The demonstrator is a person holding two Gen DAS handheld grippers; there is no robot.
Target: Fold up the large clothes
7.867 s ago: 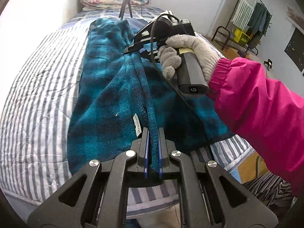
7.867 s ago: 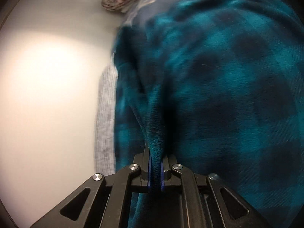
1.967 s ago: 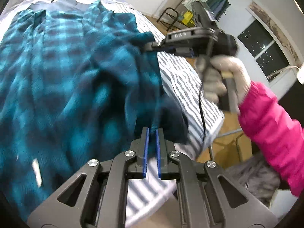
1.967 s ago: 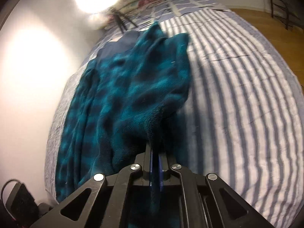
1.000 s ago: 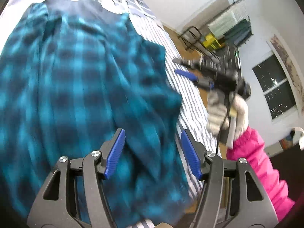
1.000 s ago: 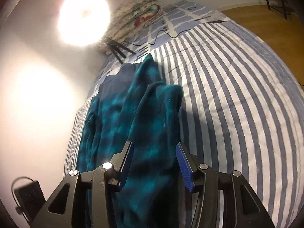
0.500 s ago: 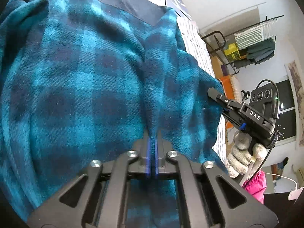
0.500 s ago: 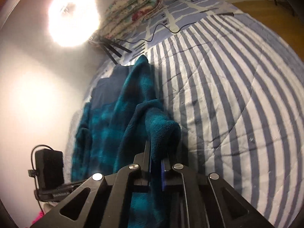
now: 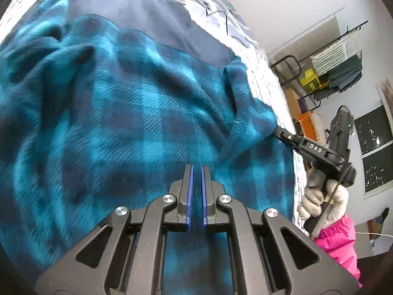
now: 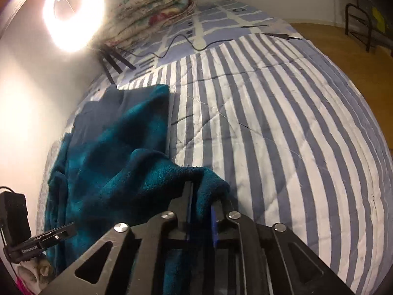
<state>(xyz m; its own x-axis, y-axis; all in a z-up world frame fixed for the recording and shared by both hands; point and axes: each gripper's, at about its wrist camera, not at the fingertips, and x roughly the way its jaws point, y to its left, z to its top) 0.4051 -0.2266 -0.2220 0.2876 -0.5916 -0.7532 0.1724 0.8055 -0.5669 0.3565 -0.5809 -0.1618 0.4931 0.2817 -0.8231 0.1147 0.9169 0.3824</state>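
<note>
A large teal plaid fleece garment (image 9: 127,113) with a navy panel at its far end lies spread on the striped bed. My left gripper (image 9: 196,169) hovers just above it, its blue pads a narrow gap apart with no cloth between them. My right gripper (image 10: 200,196) is shut on the garment's right edge (image 10: 206,179), with a fold of fleece bunched between the pads. That right gripper also shows in the left wrist view (image 9: 282,132), pinching the garment's edge. In the right wrist view the garment (image 10: 118,152) lies along the bed's left side.
The blue and white striped bedspread (image 10: 282,135) fills the right of the bed. A folded floral quilt (image 10: 157,7), a ring light (image 10: 73,12) on a tripod and a black cable (image 10: 196,46) sit at the far end. A clothes rack (image 9: 339,61) stands beyond the bed.
My left gripper has let go of the fold it pinched half a second ago and its pads stand slightly apart. My right gripper stays shut on the garment's edge and has lowered it.
</note>
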